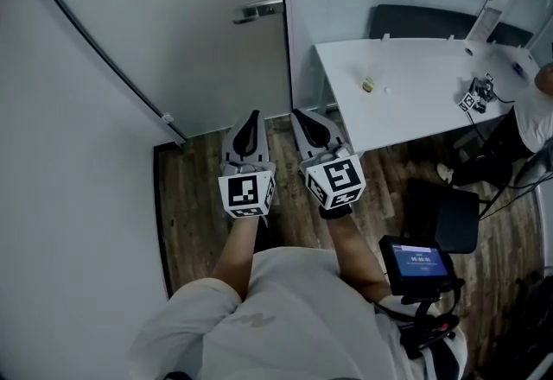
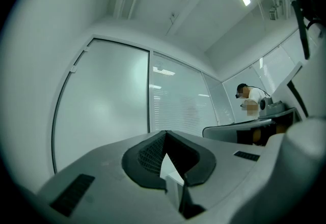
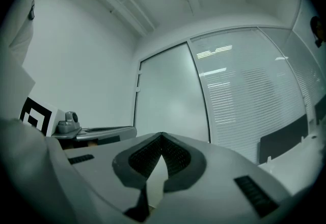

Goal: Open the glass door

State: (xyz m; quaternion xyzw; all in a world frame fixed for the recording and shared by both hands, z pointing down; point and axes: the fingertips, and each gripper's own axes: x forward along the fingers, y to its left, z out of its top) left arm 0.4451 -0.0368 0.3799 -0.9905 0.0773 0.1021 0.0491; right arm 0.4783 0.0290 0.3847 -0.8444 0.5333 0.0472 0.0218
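You hold the left gripper (image 1: 251, 121) and the right gripper (image 1: 304, 123) side by side, close together. The jaws of each are pressed together on nothing. Ahead of both tips stands the frosted glass door (image 1: 190, 33), untouched. Its metal handle (image 1: 258, 10) sits well beyond the left gripper's tip. A white table (image 1: 406, 93) lies right of the right gripper.

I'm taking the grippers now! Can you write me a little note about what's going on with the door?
Left gripper: shut, empty.
Right gripper: shut, empty.
Both are side by side above the brown wooden floor, short of the frosted glass door.
Its silver metal lever handle is ahead, untouched; the door looks closed.
Done: nothing yet.
Left: reach the handle, press it, open the door.
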